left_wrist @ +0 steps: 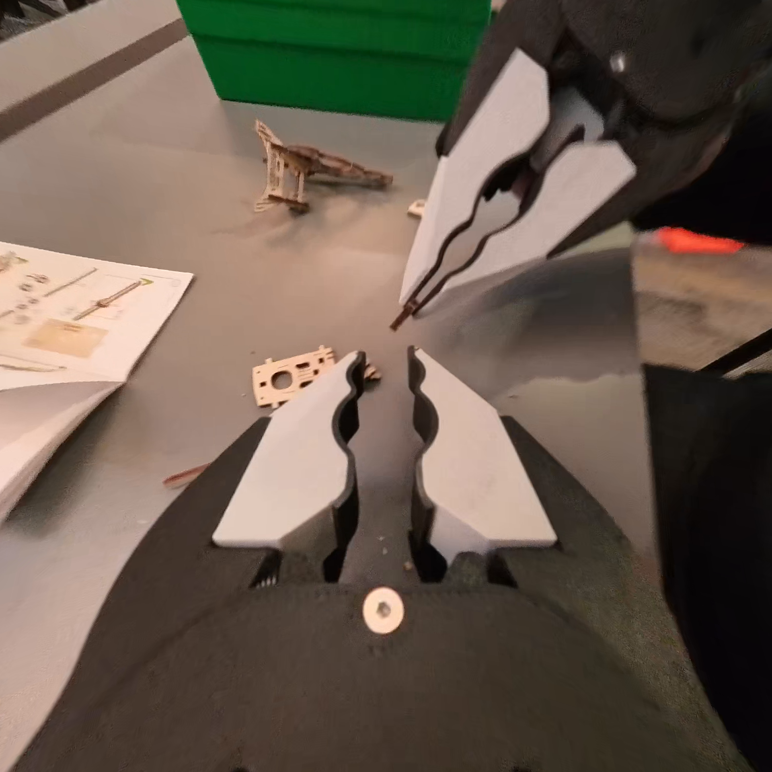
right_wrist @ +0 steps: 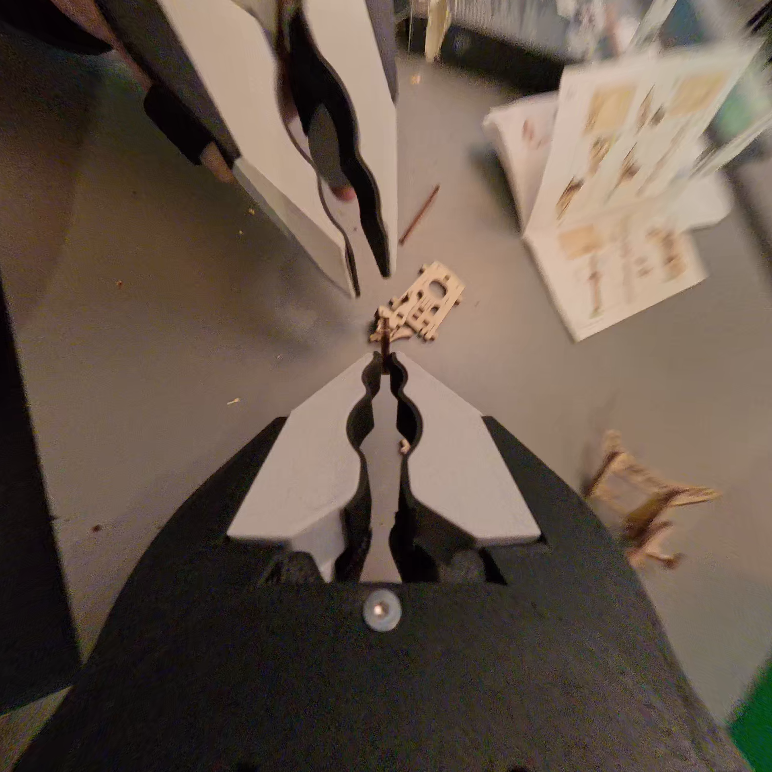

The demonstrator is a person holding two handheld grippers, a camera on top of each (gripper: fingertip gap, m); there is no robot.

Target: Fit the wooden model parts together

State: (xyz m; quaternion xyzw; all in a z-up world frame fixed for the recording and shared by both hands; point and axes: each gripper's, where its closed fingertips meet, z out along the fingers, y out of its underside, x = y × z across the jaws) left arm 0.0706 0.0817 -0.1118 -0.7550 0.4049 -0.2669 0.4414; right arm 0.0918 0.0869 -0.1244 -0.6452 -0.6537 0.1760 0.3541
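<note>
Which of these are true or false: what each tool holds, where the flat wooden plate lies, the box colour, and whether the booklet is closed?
1. The right tool pinches a thin dark wooden sliver. True.
2. The left tool grips the flat wooden plate. False: it is open and empty; the plate lies on the table.
3. The box at the back is green. True.
4. The instruction booklet is closed. False: it lies open.
</note>
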